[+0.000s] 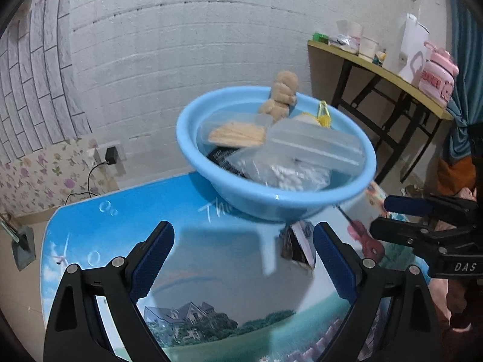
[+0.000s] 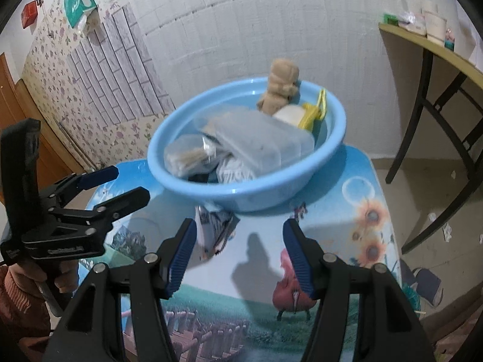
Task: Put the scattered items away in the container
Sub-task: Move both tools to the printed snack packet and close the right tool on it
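Observation:
A light blue basin (image 1: pixel 302 202) stands on the picture-printed table (image 1: pixel 211 253); it also shows in the right wrist view (image 2: pixel 241 193). It holds a tan plush toy (image 1: pixel 282 95), a clear plastic box (image 1: pixel 317 147), a bag of sticks (image 1: pixel 238 134), a bag of white beads (image 1: pixel 289 175) and a yellow item (image 1: pixel 324 117). A small snack packet (image 1: pixel 297 246) lies on the table in front of the basin, also in the right wrist view (image 2: pixel 212 229). My left gripper (image 1: pixel 243 256) is open and empty near the packet. My right gripper (image 2: pixel 238 250) is open and empty beside the packet.
A wooden side table (image 1: pixel 389 75) with cups, a pink jug (image 1: pixel 437 75) and clutter stands at the right. A wall socket with a black plug (image 1: pixel 111 155) is at the left. Litter lies on the floor (image 2: pixel 437 211) at the right.

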Tool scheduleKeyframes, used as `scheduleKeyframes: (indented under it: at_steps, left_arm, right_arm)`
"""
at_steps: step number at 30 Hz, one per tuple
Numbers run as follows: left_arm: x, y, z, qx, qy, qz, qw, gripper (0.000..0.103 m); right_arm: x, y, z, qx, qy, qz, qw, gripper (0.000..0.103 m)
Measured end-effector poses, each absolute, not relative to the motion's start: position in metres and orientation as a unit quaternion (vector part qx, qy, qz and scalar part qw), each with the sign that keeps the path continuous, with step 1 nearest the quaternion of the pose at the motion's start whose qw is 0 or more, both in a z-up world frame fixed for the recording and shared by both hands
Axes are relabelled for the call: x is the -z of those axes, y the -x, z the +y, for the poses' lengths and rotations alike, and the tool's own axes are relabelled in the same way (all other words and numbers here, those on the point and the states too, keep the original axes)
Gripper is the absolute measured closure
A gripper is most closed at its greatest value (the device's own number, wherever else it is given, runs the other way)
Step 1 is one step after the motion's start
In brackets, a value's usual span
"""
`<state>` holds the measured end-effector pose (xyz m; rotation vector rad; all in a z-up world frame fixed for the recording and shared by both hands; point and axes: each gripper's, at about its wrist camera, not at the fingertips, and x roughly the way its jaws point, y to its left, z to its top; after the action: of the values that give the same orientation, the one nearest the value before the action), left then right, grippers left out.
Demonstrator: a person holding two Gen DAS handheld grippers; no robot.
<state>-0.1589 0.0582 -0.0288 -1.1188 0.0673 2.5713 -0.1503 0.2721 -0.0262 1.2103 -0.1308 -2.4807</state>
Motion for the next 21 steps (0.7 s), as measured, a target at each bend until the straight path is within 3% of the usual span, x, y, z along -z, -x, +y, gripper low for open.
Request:
scheduleKeyframes:
  at_steps: [7, 14, 21]
  left_arm:
    - [0.051, 0.155, 0.068, -0.89, 0.412, 0.034, 0.195, 0.013]
    - [0.07, 0.161, 0.074, -0.876, 0.434, 0.043, 0.205, 0.031]
    - [0.086, 0.168, 0.086, -0.858, 0.452, 0.051, 0.24, 0.043]
  right_arm:
    - [0.046, 0.155, 0.261, 0.868, -0.453, -0.034, 0.2, 0.043]
    - [0.061, 0.168, 0.244, 0.856, -0.469, -0.023, 0.215, 0.043]
    - [0.068, 0.178, 0.231, 0.846, -0.479, -0.024, 0.233, 0.043]
